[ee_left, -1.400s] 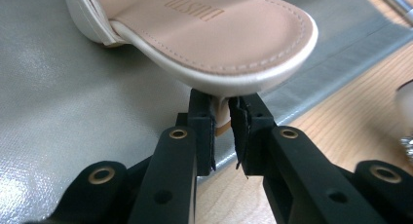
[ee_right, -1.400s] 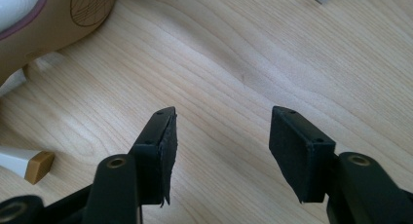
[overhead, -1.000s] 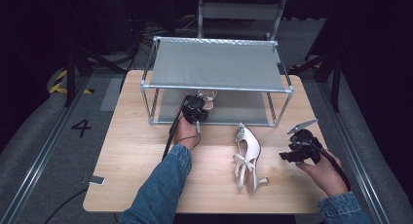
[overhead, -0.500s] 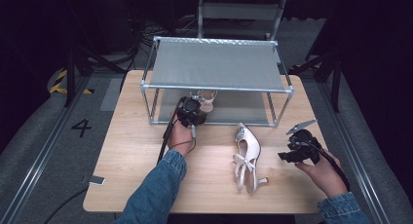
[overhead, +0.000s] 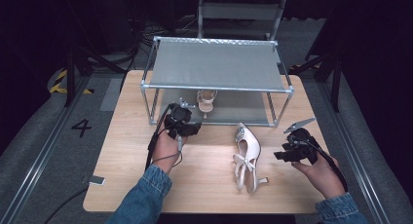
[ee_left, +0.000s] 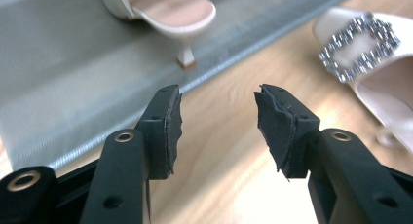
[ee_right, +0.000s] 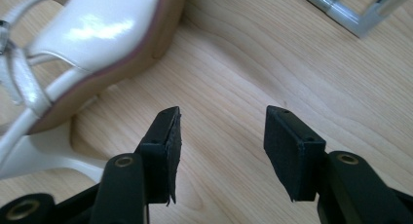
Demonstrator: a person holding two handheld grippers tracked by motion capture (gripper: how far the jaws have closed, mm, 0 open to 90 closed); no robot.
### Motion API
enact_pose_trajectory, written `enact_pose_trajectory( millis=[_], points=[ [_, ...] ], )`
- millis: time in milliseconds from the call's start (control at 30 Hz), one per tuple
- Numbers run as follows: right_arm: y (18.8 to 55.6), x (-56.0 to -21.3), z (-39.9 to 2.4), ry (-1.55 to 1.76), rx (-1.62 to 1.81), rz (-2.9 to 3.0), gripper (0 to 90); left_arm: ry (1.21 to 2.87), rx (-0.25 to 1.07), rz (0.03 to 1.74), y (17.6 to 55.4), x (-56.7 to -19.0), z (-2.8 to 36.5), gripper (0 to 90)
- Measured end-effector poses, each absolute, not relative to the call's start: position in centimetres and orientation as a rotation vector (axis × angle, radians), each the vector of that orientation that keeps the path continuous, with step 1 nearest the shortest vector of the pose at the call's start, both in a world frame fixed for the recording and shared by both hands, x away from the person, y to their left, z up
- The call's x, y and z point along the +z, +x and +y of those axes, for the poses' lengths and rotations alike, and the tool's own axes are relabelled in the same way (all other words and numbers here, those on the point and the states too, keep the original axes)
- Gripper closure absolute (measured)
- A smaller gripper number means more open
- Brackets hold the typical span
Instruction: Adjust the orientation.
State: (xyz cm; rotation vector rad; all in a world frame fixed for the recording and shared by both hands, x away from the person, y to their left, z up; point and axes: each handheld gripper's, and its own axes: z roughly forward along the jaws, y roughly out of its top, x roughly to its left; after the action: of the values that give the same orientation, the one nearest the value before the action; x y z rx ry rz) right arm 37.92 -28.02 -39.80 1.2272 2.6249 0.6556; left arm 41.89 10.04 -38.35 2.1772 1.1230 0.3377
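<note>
A: Where are the two shoes?

B: One cream high-heeled sandal (overhead: 206,100) stands on the lower grey mesh shelf of the metal-framed rack (overhead: 160,71). The other cream slingback shoe with the jewelled buckle (overhead: 247,156) lies on the pale wooden desk (overhead: 122,151).

A: And the fingers?

B: The left gripper (overhead: 182,122), just before the rack, has been opening its fingers, nothing between. The right gripper (overhead: 291,148), beside the slingback, stands wide though closing slightly, also empty.

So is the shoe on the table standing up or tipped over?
Tipped over. The cream slingback shoe lies on its side on the wooden table, heel pointing sideways, its sole edge showing.
</note>
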Motion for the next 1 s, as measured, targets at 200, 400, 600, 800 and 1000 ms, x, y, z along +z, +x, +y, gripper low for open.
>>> enact_pose_trajectory(
  millis=[200, 400, 600, 800, 1000],
  points=[
    [37.7, -38.9, -26.6, 1.162, 0.715, 2.646, 50.1, 2.228, 0.326, 1.091, 40.7, -38.1, 10.4, 50.7],
    [37.3, -37.9, -24.5, 1.105, 0.803, 2.689, 51.7, 2.277, 0.341, 1.113, 39.4, -38.1, 11.1, 50.5],
    [37.0, -37.0, -21.7, 1.004, 0.877, 2.746, 51.4, 2.291, 0.359, 1.106, 38.5, -38.0, 12.2, 52.4],
    [37.3, -37.9, -19.1, 0.948, 0.859, 2.808, 51.7, 2.27, 0.299, 1.182, 38.1, -38.3, 12.9, 56.5],
    [38.1, -39.9, -16.3, 0.927, 0.755, 2.866, 56.6, 2.273, 0.313, 1.226, 37.6, -38.9, 13.4, 61.9]
  ],
)
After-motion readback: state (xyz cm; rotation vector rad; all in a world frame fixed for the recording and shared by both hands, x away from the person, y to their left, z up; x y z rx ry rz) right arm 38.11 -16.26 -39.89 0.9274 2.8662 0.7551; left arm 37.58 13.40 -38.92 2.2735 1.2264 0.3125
